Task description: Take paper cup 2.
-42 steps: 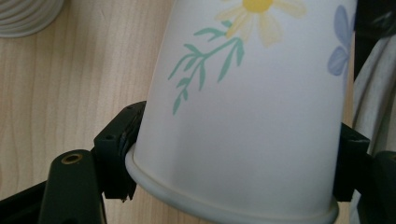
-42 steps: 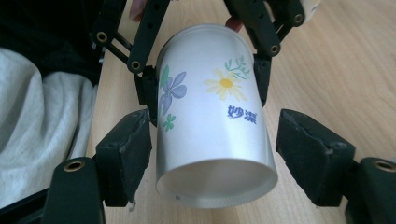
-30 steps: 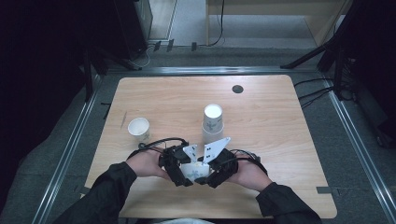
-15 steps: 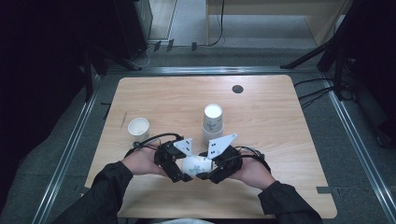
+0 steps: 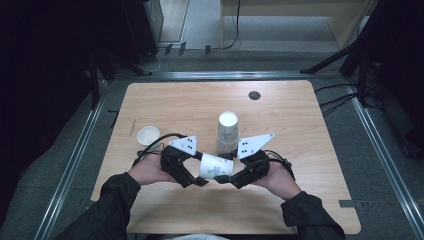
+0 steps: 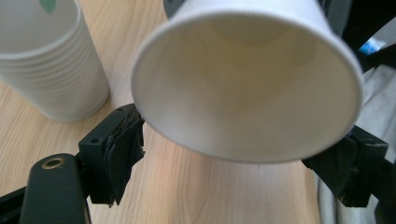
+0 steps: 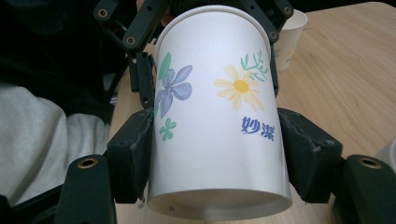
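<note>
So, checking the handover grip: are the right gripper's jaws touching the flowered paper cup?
Touching. In the right gripper view, both black jaws of the right gripper press against the sides of the flowered cup near its base, no gap visible.

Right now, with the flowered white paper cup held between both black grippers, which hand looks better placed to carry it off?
Probably the right. The right gripper has both jaws flat on the flowered white paper cup's sides near its base. The left gripper reaches only the cup's open rim, a weaker hold.
</note>
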The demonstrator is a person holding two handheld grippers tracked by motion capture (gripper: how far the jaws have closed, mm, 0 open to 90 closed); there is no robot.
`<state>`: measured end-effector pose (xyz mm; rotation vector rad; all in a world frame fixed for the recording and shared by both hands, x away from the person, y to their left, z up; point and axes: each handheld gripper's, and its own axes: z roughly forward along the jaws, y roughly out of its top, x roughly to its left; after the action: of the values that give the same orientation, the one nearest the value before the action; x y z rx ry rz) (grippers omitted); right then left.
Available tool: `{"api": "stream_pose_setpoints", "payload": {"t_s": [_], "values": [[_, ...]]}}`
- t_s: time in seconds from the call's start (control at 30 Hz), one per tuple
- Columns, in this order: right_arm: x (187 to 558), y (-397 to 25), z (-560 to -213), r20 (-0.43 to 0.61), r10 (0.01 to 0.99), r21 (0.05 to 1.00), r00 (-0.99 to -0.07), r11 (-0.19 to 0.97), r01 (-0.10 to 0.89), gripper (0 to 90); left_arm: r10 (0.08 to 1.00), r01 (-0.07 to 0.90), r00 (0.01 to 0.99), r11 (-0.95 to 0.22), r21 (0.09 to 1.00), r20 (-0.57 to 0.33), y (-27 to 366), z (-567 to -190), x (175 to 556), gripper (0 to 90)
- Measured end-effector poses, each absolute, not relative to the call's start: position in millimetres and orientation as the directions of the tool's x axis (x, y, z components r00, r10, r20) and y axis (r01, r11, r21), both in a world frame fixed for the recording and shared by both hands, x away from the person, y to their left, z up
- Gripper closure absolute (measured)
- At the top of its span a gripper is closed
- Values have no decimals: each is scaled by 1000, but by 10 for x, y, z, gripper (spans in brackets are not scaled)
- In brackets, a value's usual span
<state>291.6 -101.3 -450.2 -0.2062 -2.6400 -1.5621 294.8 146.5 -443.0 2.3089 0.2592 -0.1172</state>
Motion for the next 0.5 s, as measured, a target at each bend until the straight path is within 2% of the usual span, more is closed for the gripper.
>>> {"api": "stream_pose_setpoints", "payload": {"t_s": [0.27,0.5], "values": [[2894,-982,-4507,135,56,867,-989,476,145,329,127,219,976,-619,755,-179,1472,-4390,2923,170],[2883,-981,-4498,140,48,870,-989,470,146,332,112,210,977,-604,769,-179,1495,-4369,2911,220]]}}
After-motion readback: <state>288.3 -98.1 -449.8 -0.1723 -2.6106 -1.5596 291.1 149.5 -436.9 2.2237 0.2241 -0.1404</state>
